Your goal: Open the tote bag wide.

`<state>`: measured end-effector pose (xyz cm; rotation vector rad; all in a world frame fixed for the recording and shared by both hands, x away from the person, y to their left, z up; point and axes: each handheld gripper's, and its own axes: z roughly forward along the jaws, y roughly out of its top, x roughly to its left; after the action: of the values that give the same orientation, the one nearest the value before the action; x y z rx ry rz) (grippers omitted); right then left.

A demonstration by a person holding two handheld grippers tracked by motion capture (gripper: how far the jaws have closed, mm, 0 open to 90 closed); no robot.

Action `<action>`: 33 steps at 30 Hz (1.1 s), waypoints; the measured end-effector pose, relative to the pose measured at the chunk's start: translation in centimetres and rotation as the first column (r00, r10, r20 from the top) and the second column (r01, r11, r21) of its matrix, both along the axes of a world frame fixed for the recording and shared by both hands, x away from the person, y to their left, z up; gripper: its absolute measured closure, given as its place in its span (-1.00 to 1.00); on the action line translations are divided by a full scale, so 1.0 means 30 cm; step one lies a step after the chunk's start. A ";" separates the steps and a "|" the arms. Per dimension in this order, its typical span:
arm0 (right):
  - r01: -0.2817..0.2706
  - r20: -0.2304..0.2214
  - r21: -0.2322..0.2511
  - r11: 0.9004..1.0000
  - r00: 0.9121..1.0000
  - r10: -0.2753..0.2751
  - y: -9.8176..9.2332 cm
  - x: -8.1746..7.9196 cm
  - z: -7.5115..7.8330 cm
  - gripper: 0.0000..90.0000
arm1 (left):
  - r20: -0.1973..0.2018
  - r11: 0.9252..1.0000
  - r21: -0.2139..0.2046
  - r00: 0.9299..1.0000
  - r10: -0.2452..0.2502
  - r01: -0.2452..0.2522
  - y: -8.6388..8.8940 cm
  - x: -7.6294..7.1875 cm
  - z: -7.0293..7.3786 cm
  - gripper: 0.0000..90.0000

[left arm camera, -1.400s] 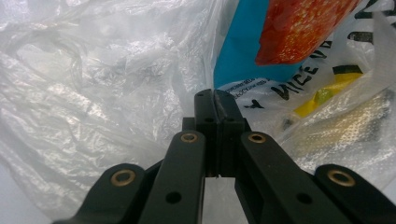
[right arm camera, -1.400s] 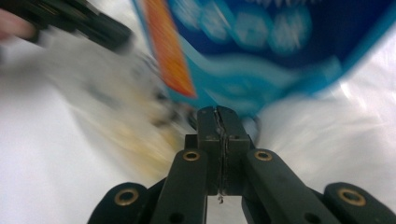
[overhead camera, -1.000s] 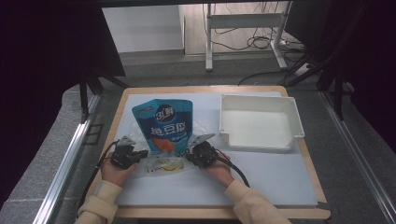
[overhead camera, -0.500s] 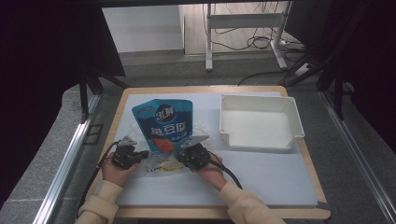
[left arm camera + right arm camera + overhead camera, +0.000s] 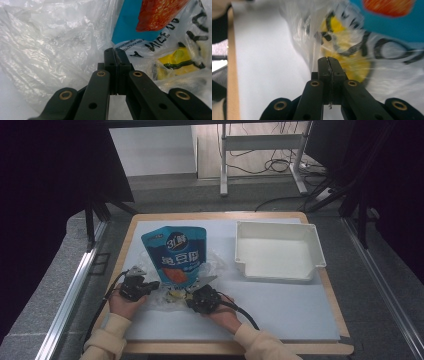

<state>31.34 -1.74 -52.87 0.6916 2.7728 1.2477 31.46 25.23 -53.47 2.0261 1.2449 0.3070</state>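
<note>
Near the table's front left corner, both the left gripper (image 5: 150,285) and right gripper (image 5: 196,292) pinch the plastic bag (image 5: 50,47) around the blue pouch (image 5: 176,255); they should pull the film apart gently, evenly.

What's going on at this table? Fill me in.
A person holds a claw in each hand at the near edge of a clear plastic bag with a blue snack pouch in it. The left claw and right claw are each shut on a fold of the film. A white tray sits apart, to the right.
</note>
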 end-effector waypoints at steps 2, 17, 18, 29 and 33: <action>0.026 0.025 0.036 0.999 0.999 -0.027 -0.026 0.011 0.050 0.97 | 0.001 1.000 0.000 1.000 0.003 -0.003 0.001 0.000 0.000 1.00; 0.318 0.067 -0.005 0.948 0.946 -0.317 -0.222 0.176 0.064 0.97 | -0.002 1.000 0.000 1.000 0.001 -0.001 0.000 0.001 -0.004 1.00; 0.326 0.058 -0.011 0.945 0.944 -0.325 -0.228 0.180 0.053 0.97 | -0.002 1.000 0.000 1.000 0.001 -0.001 0.000 0.001 -0.004 1.00; 0.332 0.024 -0.042 0.942 0.943 -0.331 -0.267 0.150 0.000 0.97 | -0.001 1.000 0.002 1.000 0.003 -0.003 0.001 0.000 -0.003 1.00; 0.293 0.060 0.035 0.955 0.954 -0.295 -0.268 0.097 0.094 0.97 | -0.002 1.000 0.000 1.000 0.004 -0.004 0.001 0.001 -0.003 1.00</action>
<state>34.27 -9.78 -50.06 1.0028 2.4884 1.2205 31.48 25.26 -53.55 2.0247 1.2501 0.3075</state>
